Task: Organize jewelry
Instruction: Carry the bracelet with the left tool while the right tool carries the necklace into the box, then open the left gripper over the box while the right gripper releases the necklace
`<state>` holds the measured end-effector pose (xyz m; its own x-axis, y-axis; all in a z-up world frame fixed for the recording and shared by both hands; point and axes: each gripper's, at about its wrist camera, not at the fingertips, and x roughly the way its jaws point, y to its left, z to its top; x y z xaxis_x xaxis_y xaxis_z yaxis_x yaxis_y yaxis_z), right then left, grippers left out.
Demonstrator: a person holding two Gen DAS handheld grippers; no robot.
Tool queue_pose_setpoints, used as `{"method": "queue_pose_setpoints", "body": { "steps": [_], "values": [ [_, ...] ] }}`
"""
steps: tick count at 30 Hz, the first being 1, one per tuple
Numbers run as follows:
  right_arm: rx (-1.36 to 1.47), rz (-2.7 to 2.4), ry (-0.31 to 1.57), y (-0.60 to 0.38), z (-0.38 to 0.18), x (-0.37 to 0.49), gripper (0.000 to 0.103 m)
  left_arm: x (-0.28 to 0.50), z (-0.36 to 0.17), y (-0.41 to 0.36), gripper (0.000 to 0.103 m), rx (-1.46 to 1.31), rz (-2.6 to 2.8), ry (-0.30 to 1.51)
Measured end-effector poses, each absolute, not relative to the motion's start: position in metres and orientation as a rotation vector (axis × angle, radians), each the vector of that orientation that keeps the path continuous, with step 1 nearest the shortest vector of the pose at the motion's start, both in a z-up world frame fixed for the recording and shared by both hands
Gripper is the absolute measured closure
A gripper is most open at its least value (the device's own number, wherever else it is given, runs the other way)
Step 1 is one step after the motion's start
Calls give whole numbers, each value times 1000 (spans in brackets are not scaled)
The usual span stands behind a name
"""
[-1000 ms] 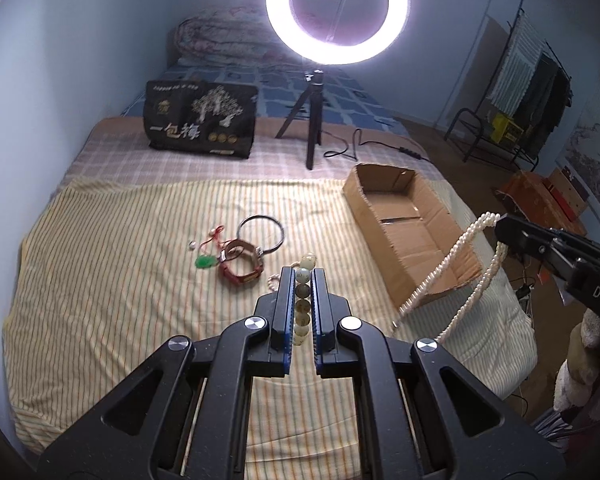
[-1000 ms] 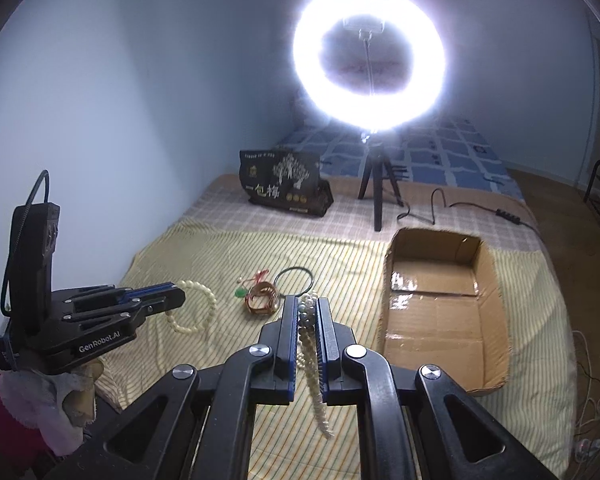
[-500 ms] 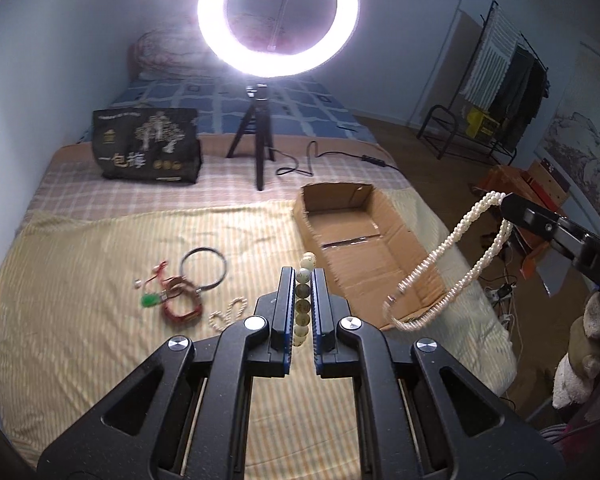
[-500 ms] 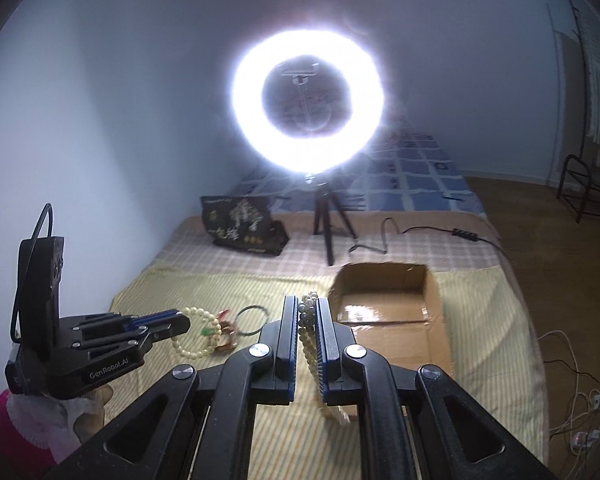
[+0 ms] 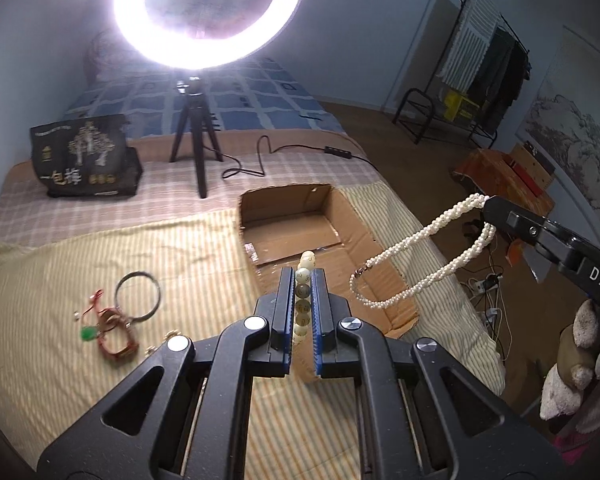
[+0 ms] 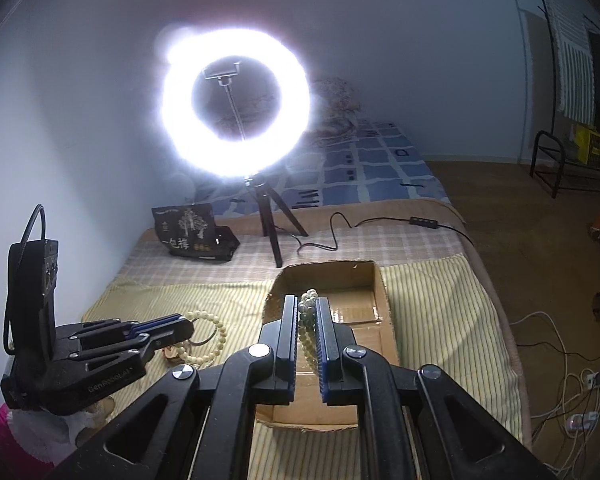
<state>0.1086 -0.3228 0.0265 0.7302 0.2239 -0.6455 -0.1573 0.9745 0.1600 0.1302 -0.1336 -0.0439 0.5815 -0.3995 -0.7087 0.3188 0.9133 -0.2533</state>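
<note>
My left gripper (image 5: 303, 276) is shut on a cream bead bracelet (image 5: 303, 292), held in the air near the open cardboard box (image 5: 300, 232); it also shows in the right wrist view (image 6: 188, 326) with the bracelet (image 6: 216, 340) hanging from it. My right gripper (image 6: 308, 304) is shut on a white pearl necklace (image 6: 306, 320) above the box (image 6: 384, 320). In the left wrist view the right gripper (image 5: 488, 204) holds the necklace (image 5: 412, 264) dangling over the box's right side. A black bangle (image 5: 137, 295), a brown bracelet (image 5: 116, 340) and a red-corded green pendant (image 5: 87, 333) lie on the striped sheet.
A ring light on a tripod (image 5: 196, 152) and a black bag (image 5: 84, 160) stand at the back of the bed. A cable (image 5: 284, 152) runs across the checked blanket. The bed edge and floor with cords (image 6: 572, 392) lie to the right.
Both grippers have moved right and forward toward the box with their strings of beads. The loose jewelry has slid to the left of the left wrist view.
</note>
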Motion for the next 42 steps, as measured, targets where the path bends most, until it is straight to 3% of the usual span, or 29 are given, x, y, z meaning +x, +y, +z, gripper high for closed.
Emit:
{"method": "queue_pose_setpoints", "body": {
  "steps": [22,23,24,27,29,37,39,42],
  "values": [
    [115,140,893,-351,-49,149,96,186,-108,-165,98,-109,-443,989],
    [112,138,892,-351,-50,149,94,187,-107,-165,98,-111,-445,987],
    [109,134,889,-352,-50,149,81,187,-107,-165,98,-110,-445,986],
    [101,115,869,-353,-47,149,57,186,-105,-168,92,-84,-442,984],
    [100,105,863,-354,-47,148,51,183,-102,-167,68,-73,-431,966],
    [100,85,847,-356,-44,146,32,182,-101,-160,67,-60,-413,955],
    [100,83,844,-356,-44,145,22,181,-101,-158,67,-53,-412,956],
    [95,73,831,-354,-42,143,15,178,-99,-157,65,-43,-408,952]
  ]
}}
